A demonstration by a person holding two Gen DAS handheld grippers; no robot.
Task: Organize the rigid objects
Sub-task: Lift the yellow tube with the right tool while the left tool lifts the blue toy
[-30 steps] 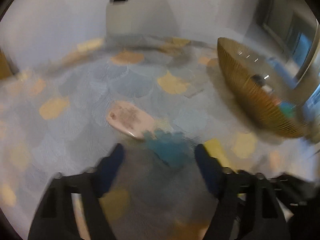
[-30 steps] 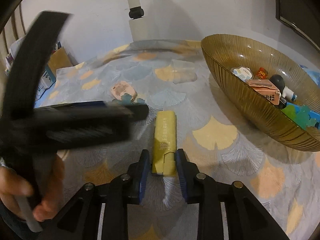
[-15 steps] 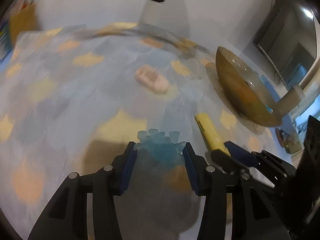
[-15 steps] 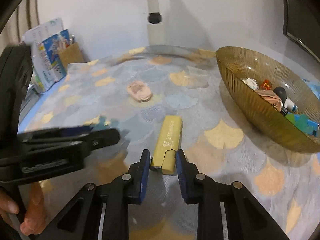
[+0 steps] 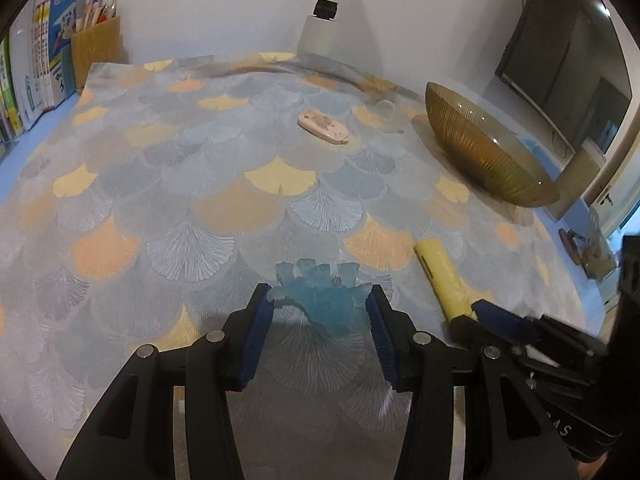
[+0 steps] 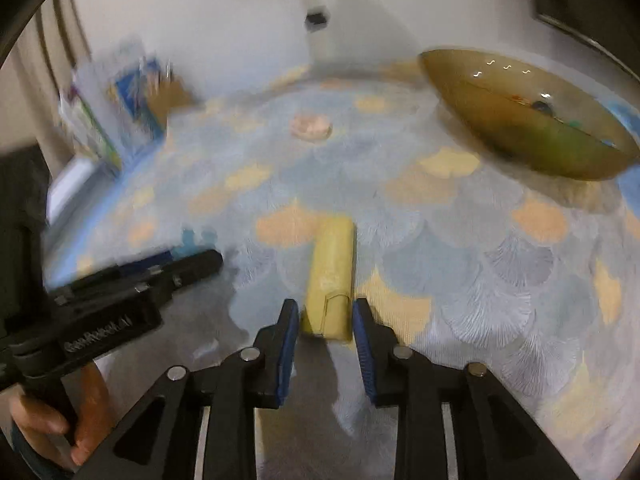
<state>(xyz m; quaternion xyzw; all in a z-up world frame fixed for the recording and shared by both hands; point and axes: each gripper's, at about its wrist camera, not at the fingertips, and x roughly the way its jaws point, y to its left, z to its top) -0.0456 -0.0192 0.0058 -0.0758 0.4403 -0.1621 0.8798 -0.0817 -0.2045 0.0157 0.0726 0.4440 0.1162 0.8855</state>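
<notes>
The left gripper (image 5: 318, 308) holds a bumpy blue toy (image 5: 320, 296) tight between its pads. The right gripper (image 6: 325, 320) has a yellow case (image 6: 332, 276) between its jaws, which are opening a little. Carry both gently to the brown bowl (image 5: 480, 152), far ahead to the right. A pink case (image 5: 323, 127) lies ahead; nothing blocks the way.

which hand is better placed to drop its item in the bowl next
Right, probably. The amber bowl sits on the right side of the table, and the right gripper, its fingers opening around the yellow case, is the nearer one. The left gripper grips the blue piece farther left.
</notes>
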